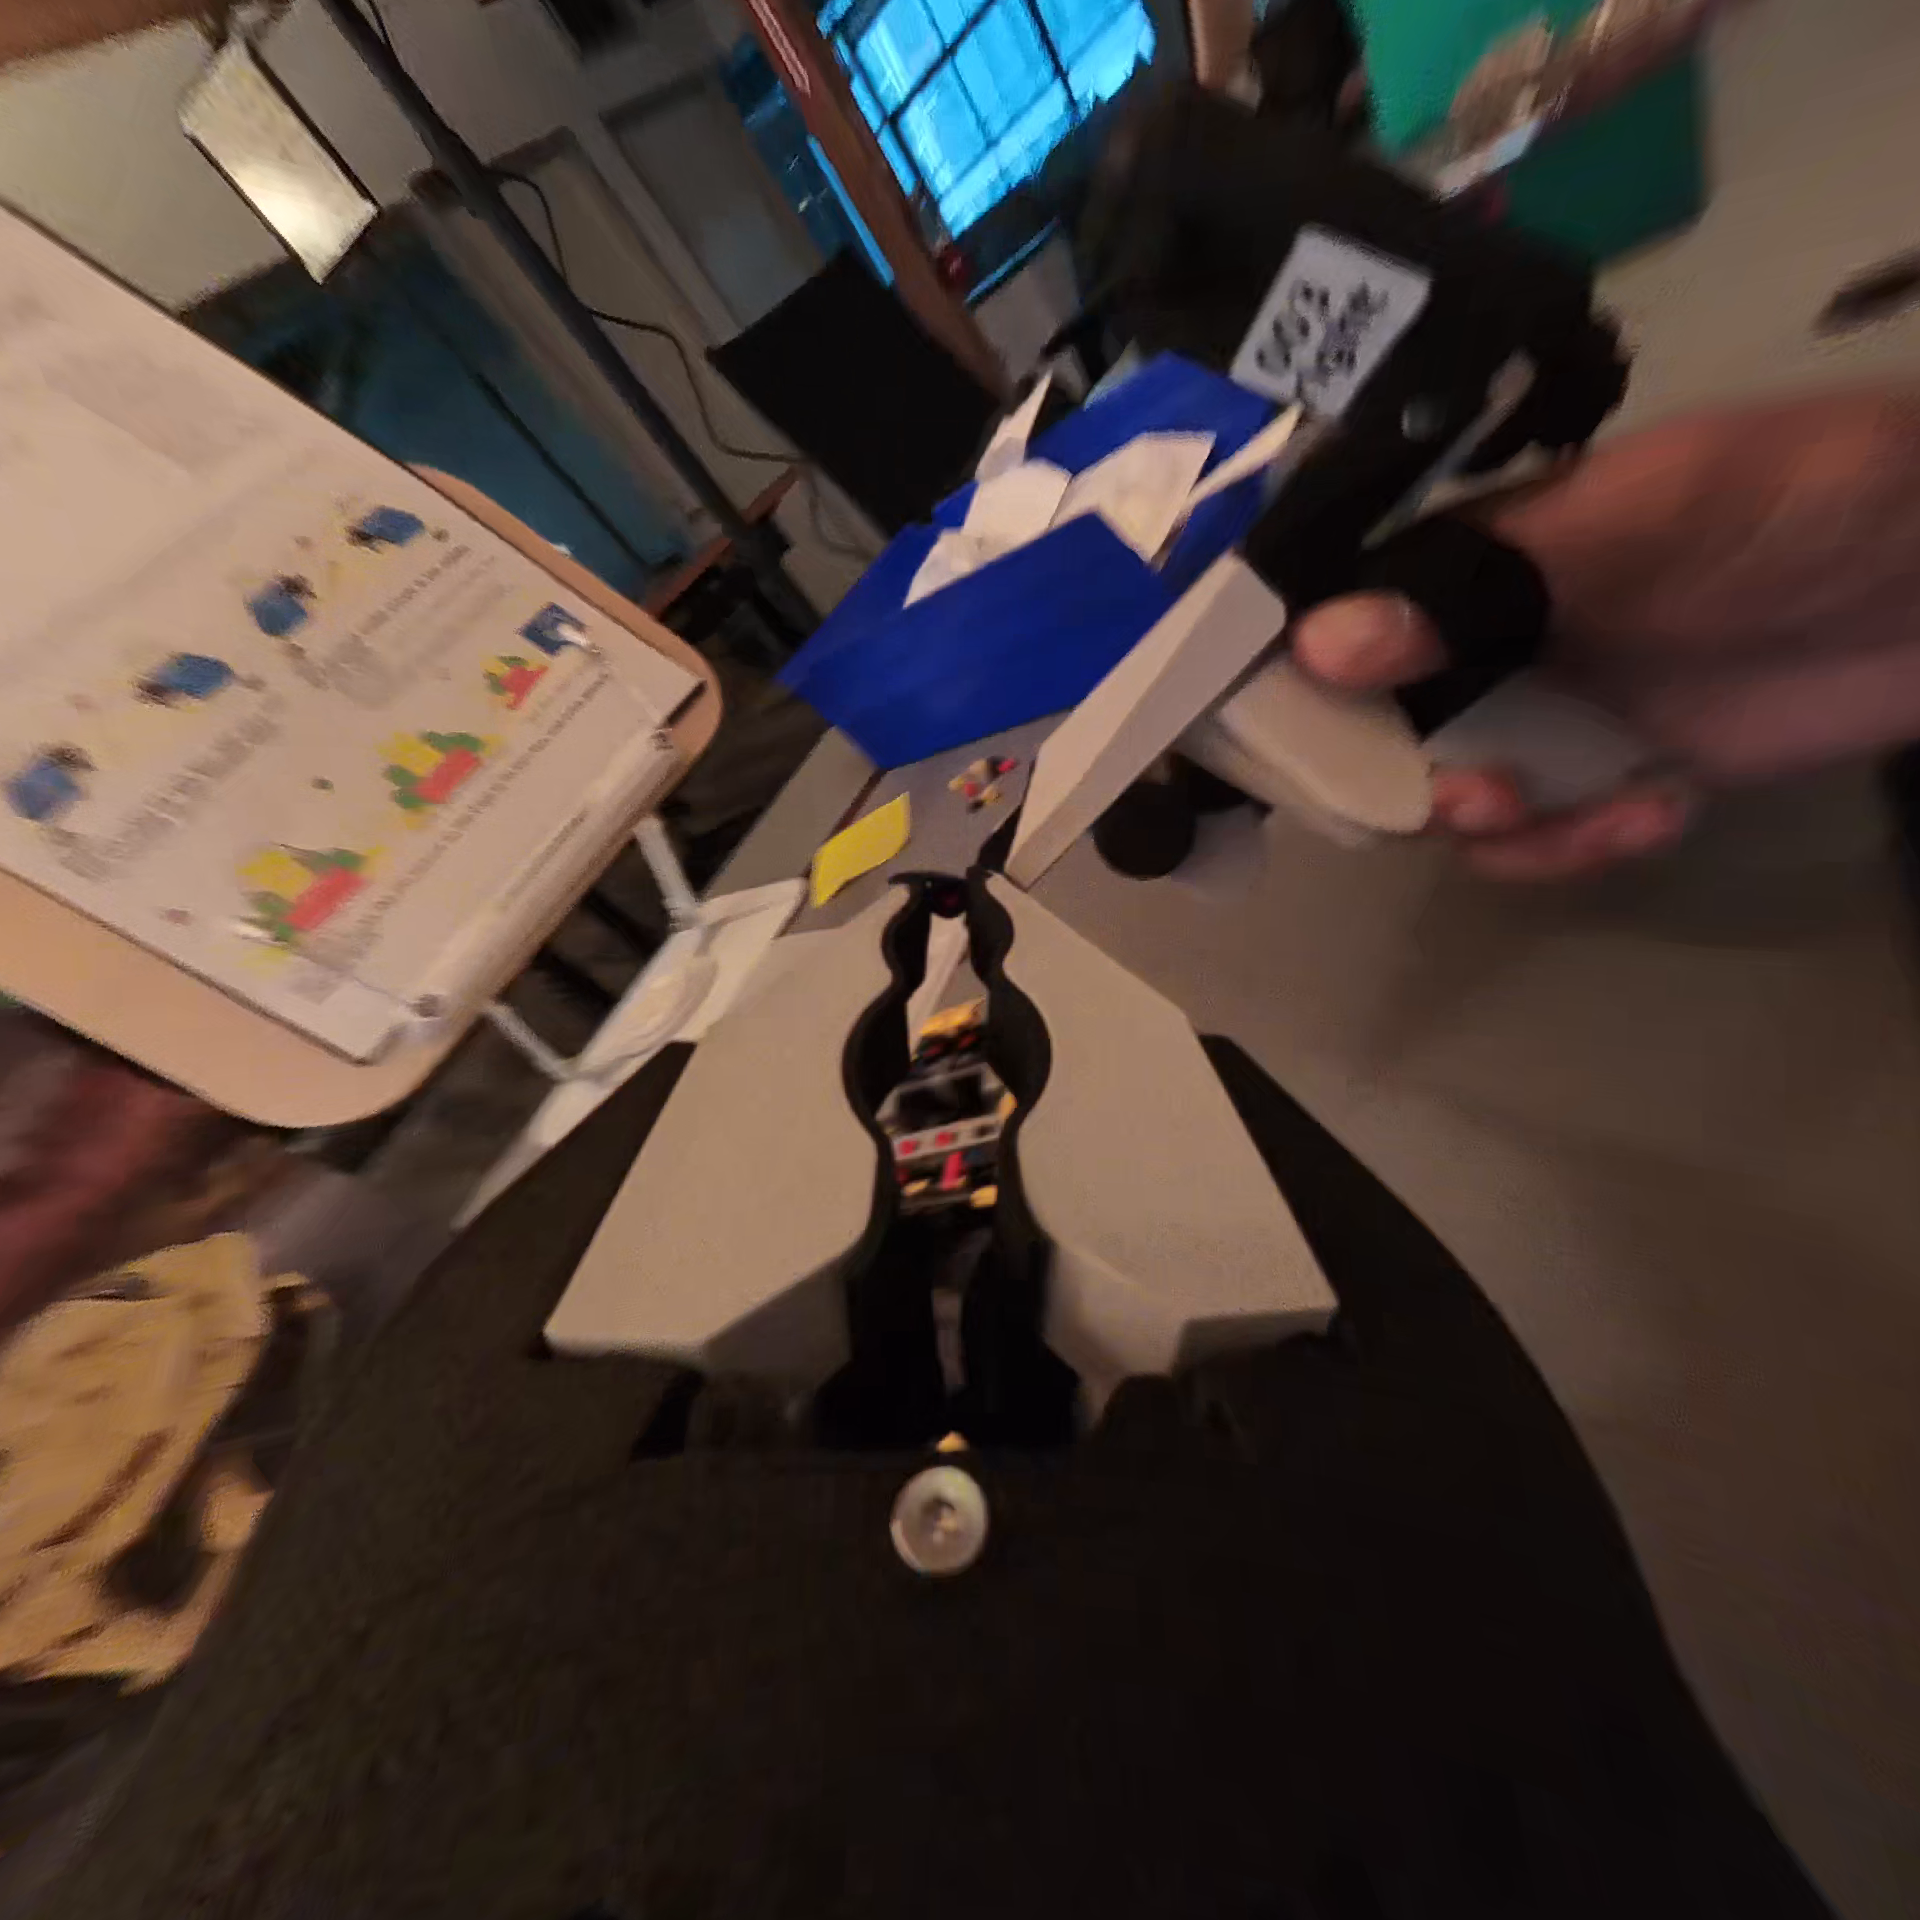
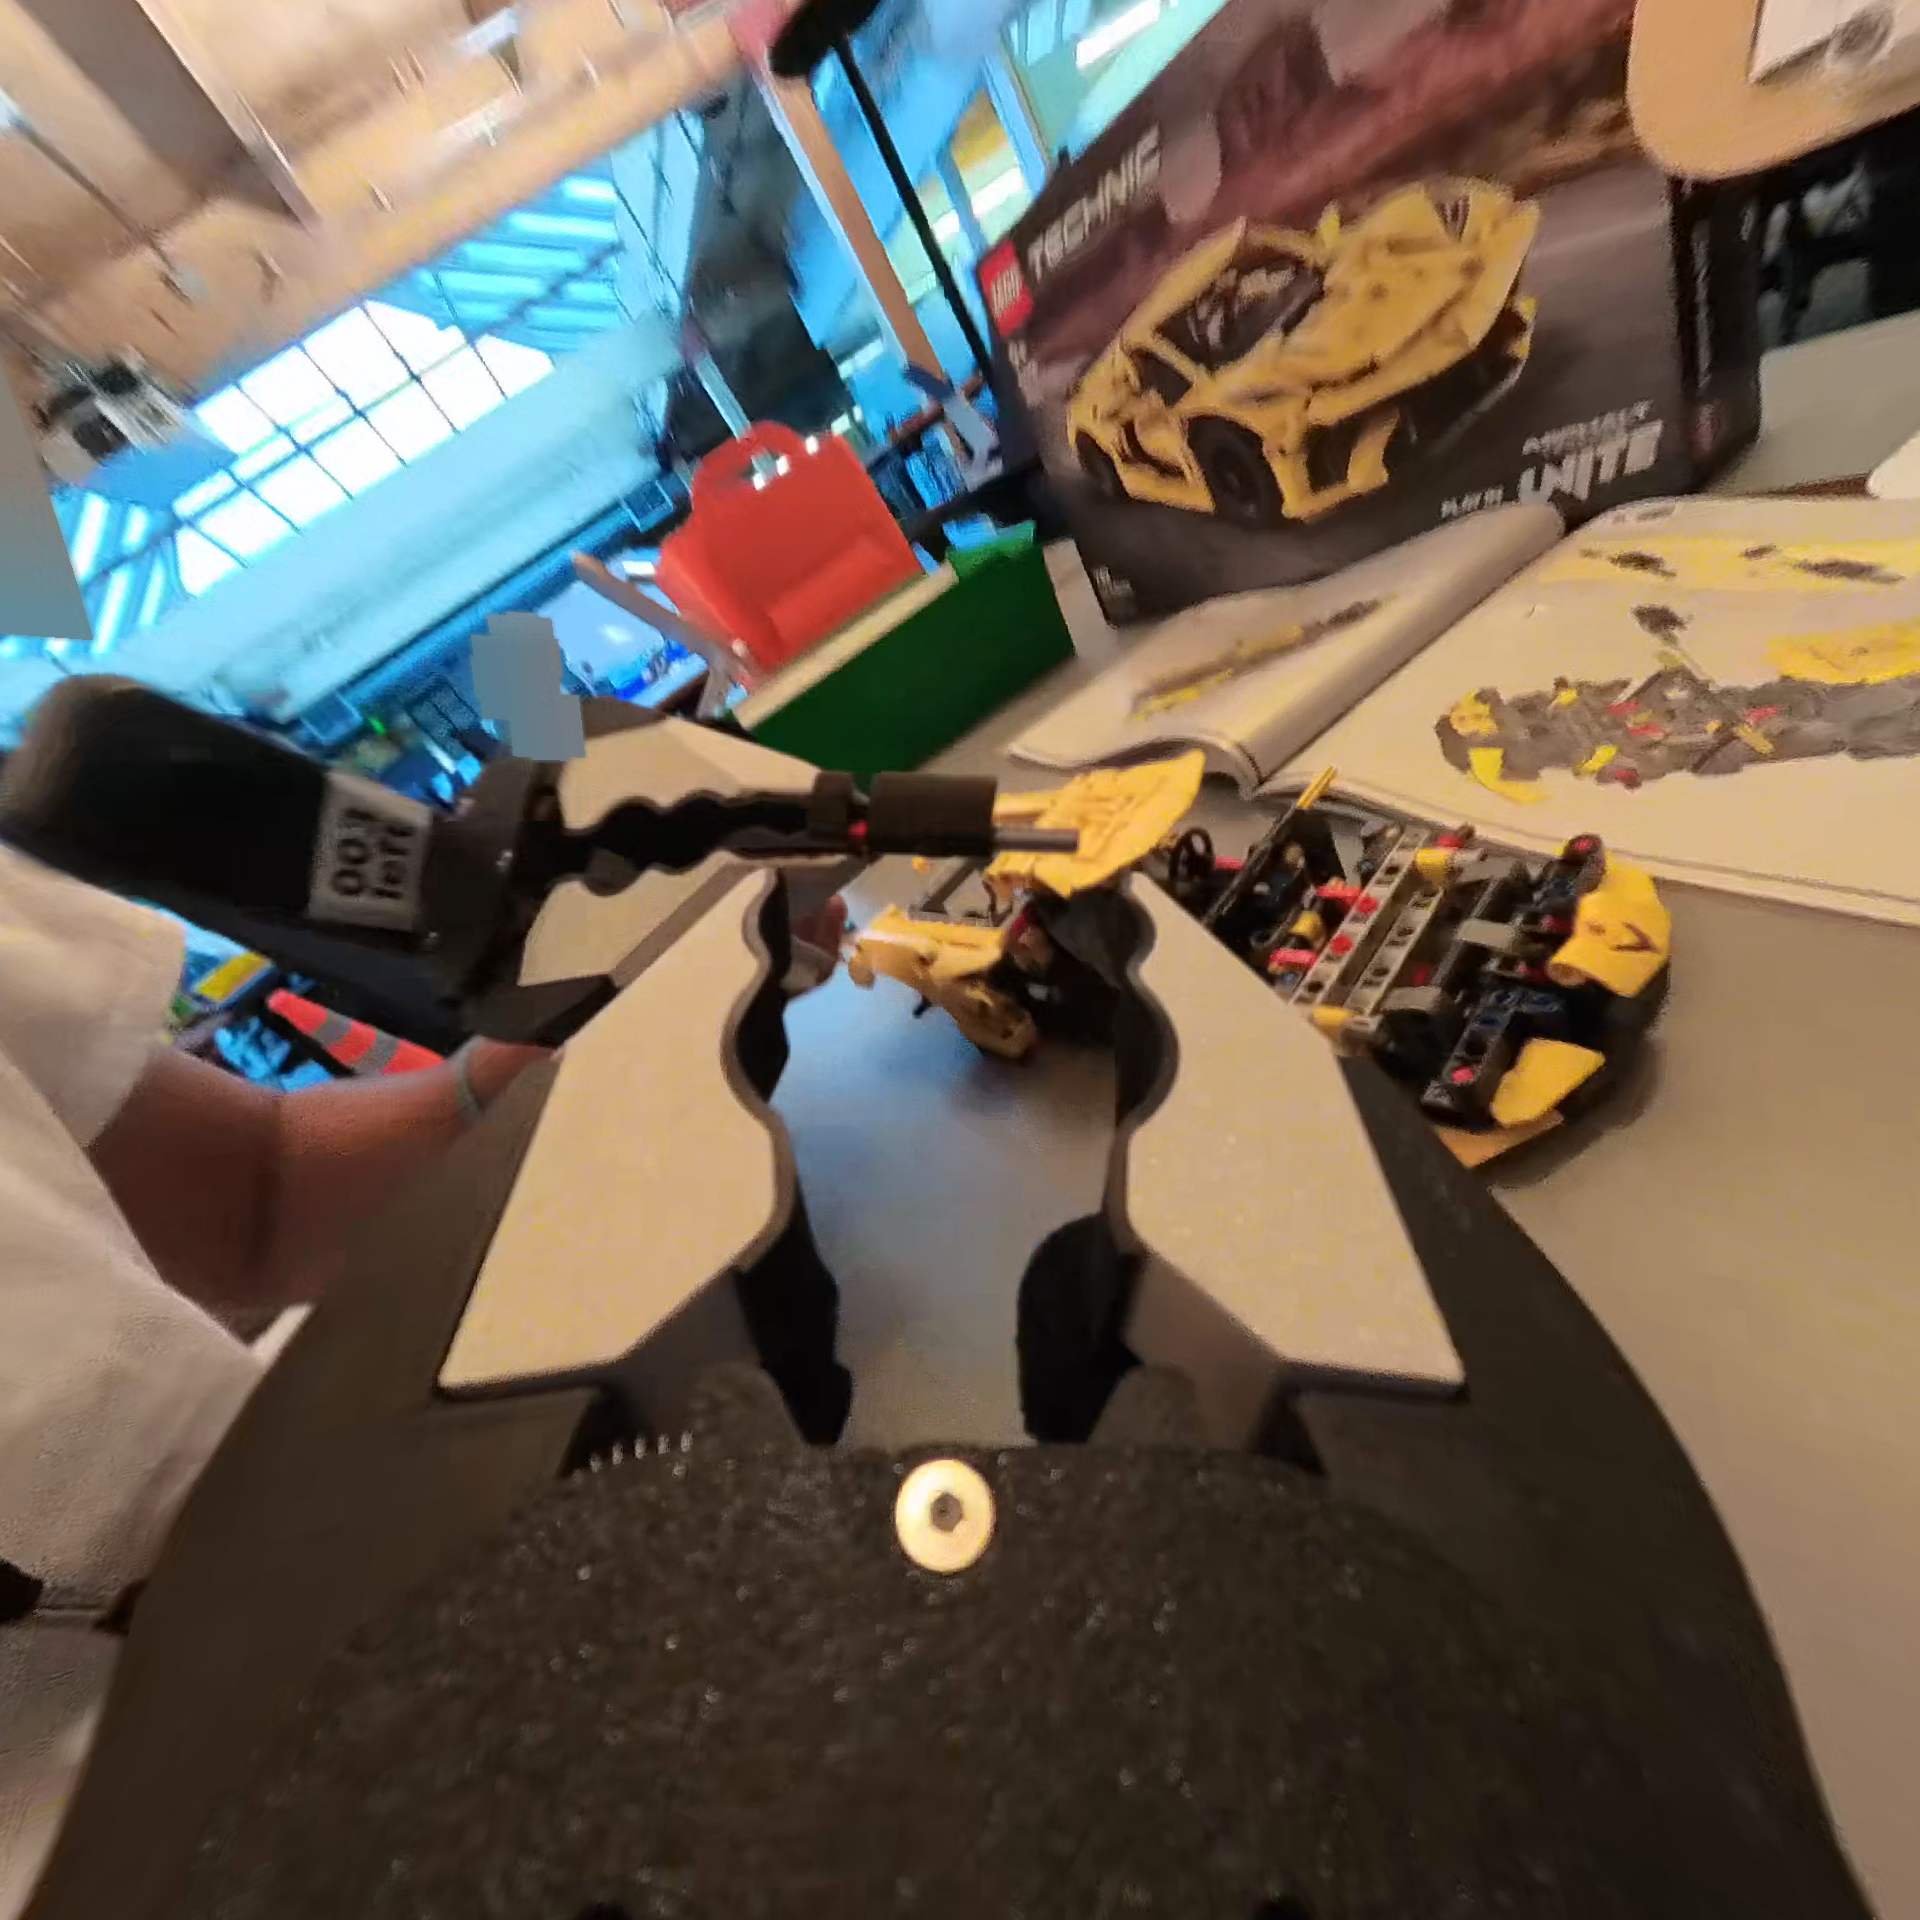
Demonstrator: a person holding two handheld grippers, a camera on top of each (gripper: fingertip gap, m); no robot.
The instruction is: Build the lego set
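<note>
Table [image 2: 1714, 1299] grey, box [image 2: 1351, 312] at back, windows [image 2: 343, 405] behind.

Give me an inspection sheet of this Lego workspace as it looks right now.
Surface: grey table.
Job's things: part-built yellow car, open instruction booklet, set box.
Clutter: blue bin of paper bags, yellow note.
Grippers: left gripper shut on a black axle piece; right gripper open, empty.
Cables: black cable behind, off the table.
Surroundings: windows, side table with a picture sheet.
</note>
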